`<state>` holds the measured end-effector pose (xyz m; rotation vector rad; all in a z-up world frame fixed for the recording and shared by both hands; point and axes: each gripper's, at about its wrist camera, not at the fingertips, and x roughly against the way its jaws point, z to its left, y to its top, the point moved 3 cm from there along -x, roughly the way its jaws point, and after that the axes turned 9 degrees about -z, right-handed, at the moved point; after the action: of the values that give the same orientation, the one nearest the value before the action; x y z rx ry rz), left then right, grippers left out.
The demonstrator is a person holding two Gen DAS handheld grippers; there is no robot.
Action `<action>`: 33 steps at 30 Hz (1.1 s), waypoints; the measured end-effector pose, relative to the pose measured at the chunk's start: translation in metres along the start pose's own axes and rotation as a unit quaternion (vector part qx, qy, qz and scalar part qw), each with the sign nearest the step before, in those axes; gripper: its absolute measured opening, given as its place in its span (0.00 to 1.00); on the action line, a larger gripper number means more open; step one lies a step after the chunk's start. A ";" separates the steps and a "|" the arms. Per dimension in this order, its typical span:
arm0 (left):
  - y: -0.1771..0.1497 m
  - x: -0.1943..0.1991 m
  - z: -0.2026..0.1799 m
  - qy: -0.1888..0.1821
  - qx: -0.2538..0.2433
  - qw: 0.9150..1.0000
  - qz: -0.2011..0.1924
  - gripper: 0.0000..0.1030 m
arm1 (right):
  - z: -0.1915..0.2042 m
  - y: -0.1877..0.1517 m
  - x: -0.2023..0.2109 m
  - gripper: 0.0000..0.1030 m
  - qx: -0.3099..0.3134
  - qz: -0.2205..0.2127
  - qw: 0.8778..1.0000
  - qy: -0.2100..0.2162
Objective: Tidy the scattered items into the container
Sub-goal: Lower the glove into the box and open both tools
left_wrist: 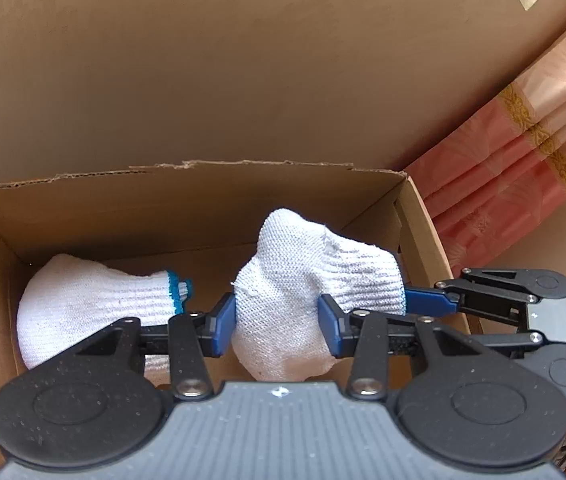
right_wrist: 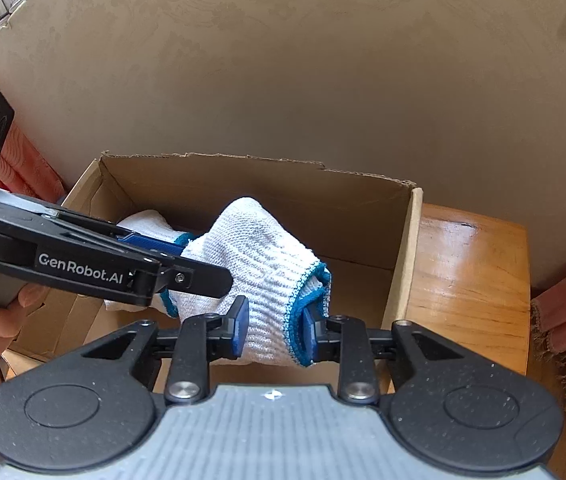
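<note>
The cardboard box (left_wrist: 187, 196) stood open-topped, its rear rim torn and ragged, with a tall cardboard sheet (left_wrist: 203, 60) rising just behind it. Its right wall ran beside a strip of bare wooden counter (right_wrist: 471, 264); pink curtains (left_wrist: 523, 152) hung near the other side. Inside, along the left wall, a rolled white glove (left_wrist: 83, 304) lay on the floor of the box, its blue cuff pointing right. That left open floor in the middle and right of the box.

A second white knit glove (left_wrist: 283, 292) hung over the opening, bunched, its long axis running roughly left to right, its blue-edged cuff (right_wrist: 311, 312) turned toward the right wall. The left tongs (left_wrist: 277, 324) were closed on its body, and the right tongs (right_wrist: 275, 328) were clamped on its cuff end.
</note>
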<state>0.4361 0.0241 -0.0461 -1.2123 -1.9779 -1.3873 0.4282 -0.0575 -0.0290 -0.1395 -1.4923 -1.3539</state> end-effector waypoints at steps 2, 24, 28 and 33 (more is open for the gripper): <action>0.001 -0.001 0.000 0.000 0.000 1.000 -0.001 0.41 | 0.000 0.001 -0.001 0.34 0.006 0.001 1.000 -0.004; 0.009 0.025 -0.001 0.005 -0.008 1.000 -0.026 0.43 | 0.025 0.007 0.016 0.62 0.058 -0.017 0.998 -0.015; 0.007 0.042 -0.007 0.013 -0.022 0.999 -0.032 0.43 | 0.032 0.006 0.027 0.65 0.057 -0.023 0.998 -0.014; -0.001 0.067 -0.017 0.023 -0.046 0.998 -0.046 0.52 | 0.040 0.002 0.051 0.72 0.069 -0.032 0.997 -0.020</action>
<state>0.3986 0.0355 0.0104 -1.1294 -1.9809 -1.5530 0.3833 -0.0528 0.0178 -0.0324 -1.6305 -1.2999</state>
